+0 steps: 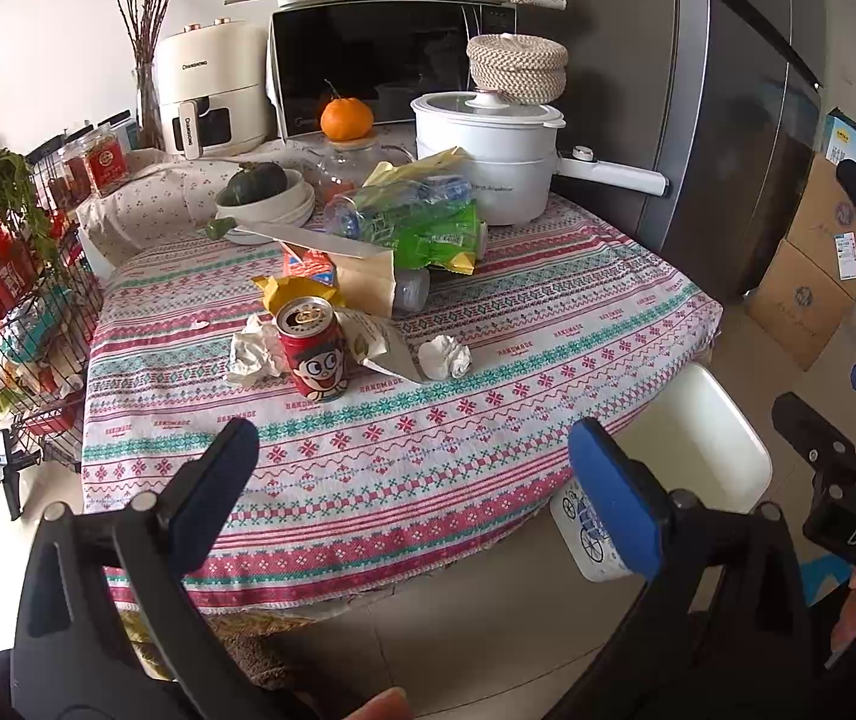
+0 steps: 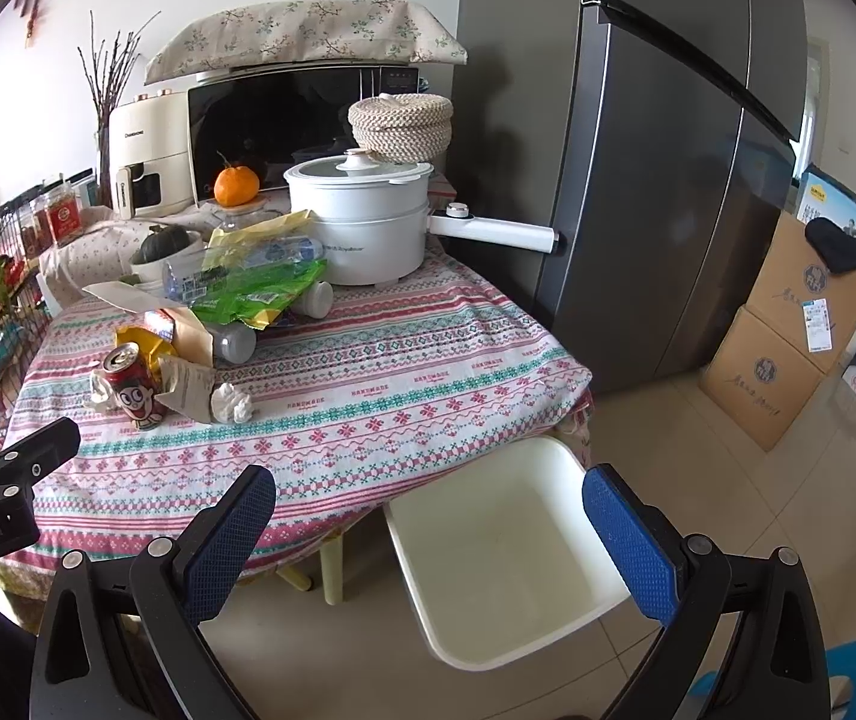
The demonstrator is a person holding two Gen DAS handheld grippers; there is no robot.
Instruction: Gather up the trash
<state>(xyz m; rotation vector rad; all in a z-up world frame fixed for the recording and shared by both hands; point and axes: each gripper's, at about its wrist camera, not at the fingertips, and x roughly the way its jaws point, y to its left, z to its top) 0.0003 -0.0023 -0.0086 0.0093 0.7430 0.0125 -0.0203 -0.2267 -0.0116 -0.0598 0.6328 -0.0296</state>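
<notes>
Trash sits in a loose heap on the patterned tablecloth [image 1: 404, 438], toward the table's left half. Nearest the front edge: a red drink can [image 1: 311, 351], upright, tab opened, cartoon face printed on its side. Touching its left flank, a crumpled off-white paper [image 1: 251, 351]. To its right, a torn beige paper wrapper [image 1: 383, 345] lying flat, and just beside that a balled white tissue [image 1: 445, 357].

Behind the can: a yellow wrapper [image 1: 290, 291], creased, partly under a brown paper bag [image 1: 368, 282]. A clear plastic bottle [image 1: 411, 291] lies on its side, its end poking out from under the bag. Further back, a green snack bag [image 1: 434, 234] is draped over a crushed clear bottle with a blue label [image 1: 368, 213]. A knife [image 1: 302, 237] rests across the pile's left side, by a white bowl [image 1: 266, 204] holding a dark green squash.

White electric pot [image 1: 488, 144] stands behind the heap; microwave [image 1: 380, 66] and an orange [image 1: 346, 118] beyond.

A white bin [image 2: 506, 552] stands on the floor at the table's front right corner, mouth open, nothing visible inside.

Left gripper [image 1: 413, 480] hangs above the table's near edge, blue pads spread wide, holding nothing. Right gripper [image 2: 428, 534] hangs over the bin, likewise spread apart with nothing between the pads.
</notes>
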